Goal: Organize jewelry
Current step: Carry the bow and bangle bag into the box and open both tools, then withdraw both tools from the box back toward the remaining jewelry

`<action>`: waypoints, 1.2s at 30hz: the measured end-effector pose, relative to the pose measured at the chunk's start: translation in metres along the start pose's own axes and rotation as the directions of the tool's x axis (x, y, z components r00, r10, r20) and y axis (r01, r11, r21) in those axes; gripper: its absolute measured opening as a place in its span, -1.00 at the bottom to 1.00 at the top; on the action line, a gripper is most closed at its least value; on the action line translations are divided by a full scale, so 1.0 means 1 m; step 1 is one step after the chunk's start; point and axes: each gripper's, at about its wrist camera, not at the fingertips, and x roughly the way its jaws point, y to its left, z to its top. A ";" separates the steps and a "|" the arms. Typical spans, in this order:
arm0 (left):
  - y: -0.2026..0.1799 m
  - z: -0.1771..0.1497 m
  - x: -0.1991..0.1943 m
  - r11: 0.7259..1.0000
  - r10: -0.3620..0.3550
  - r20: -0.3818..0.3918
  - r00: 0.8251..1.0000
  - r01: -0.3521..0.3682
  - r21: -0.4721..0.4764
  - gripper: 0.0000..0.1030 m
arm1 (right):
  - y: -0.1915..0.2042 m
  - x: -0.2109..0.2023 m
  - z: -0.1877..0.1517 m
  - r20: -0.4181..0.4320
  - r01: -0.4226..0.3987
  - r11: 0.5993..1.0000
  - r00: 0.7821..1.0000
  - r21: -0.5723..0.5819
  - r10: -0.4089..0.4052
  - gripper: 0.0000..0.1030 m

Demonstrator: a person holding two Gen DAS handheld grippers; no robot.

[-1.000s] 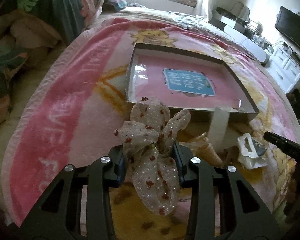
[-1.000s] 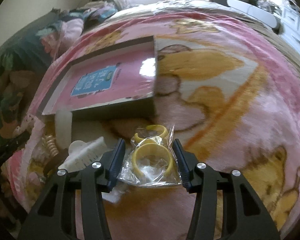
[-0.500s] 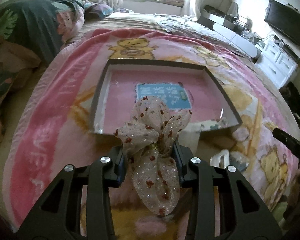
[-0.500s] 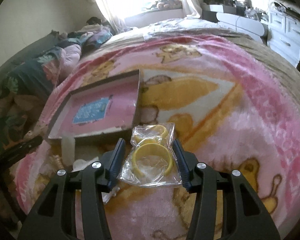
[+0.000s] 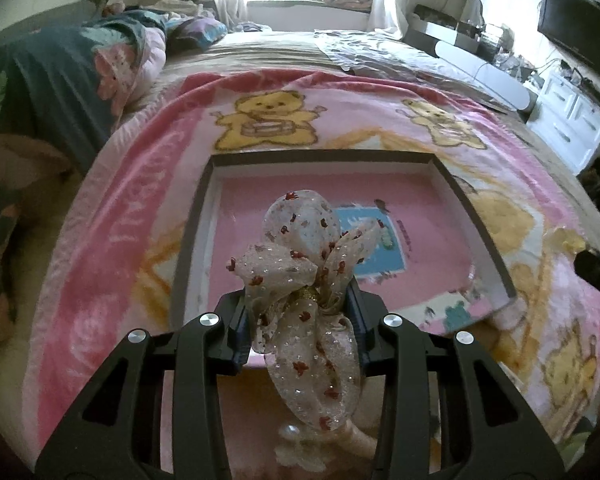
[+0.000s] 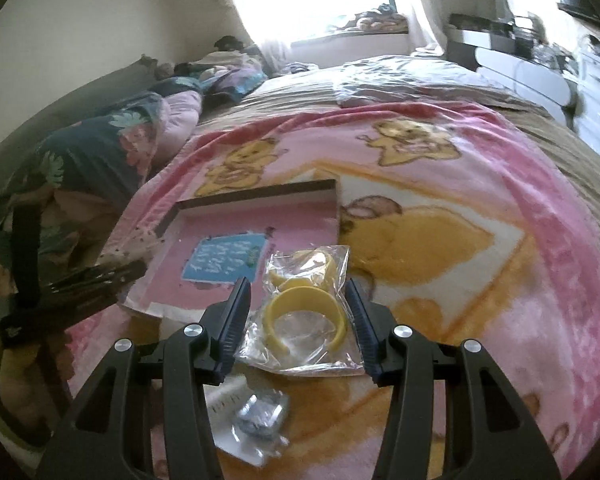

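My left gripper (image 5: 300, 304) is shut on a sheer white bow with red dots (image 5: 304, 280) and holds it above the near edge of a shallow dark-rimmed box with a pink floor (image 5: 480, 236). My right gripper (image 6: 298, 312) is shut on a clear bag of yellow bangles (image 6: 304, 312), held above the blanket just right of the same box (image 6: 260, 196). The left gripper shows at the left of the right wrist view (image 6: 84, 280), the right gripper's tip at the right edge of the left wrist view (image 5: 596, 272).
A pink teddy-bear blanket (image 5: 148, 184) covers the bed. A white hair clip and a small bagged silver item (image 6: 256, 420) lie on it below the right gripper. A floral quilt (image 5: 40, 92) is piled at the left; white drawers (image 5: 572, 120) stand at the right.
Both grippers have risen and moved forward with their loads. The bow now hangs over the box's near edge, and the bangle bag is higher above the blanket beside the box.
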 end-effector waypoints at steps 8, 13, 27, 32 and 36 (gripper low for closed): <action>0.007 0.010 0.026 0.999 0.034 -0.022 0.999 -0.033 0.022 -0.39 | 0.021 0.042 0.015 -0.036 -0.037 0.997 0.999 -0.066 0.035 -0.08; 0.012 0.009 0.041 0.999 0.045 -0.048 0.998 -0.044 0.020 -0.38 | 0.031 0.072 0.022 -0.063 -0.041 0.994 0.997 -0.106 0.035 -0.08; 0.022 -0.006 0.049 0.999 0.048 -0.073 0.996 -0.049 -0.007 0.09 | 0.032 0.127 0.000 -0.145 0.010 0.991 0.989 -0.135 -0.029 -0.06; 0.024 -0.011 0.044 0.999 0.049 -0.063 0.997 -0.050 -0.019 0.30 | 0.025 0.128 -0.004 -0.154 0.030 0.993 0.987 -0.118 -0.048 0.26; 0.023 -0.012 0.032 0.999 0.047 -0.042 0.998 -0.048 -0.021 0.49 | 0.024 0.114 -0.005 -0.126 0.027 0.995 0.991 -0.099 -0.040 0.50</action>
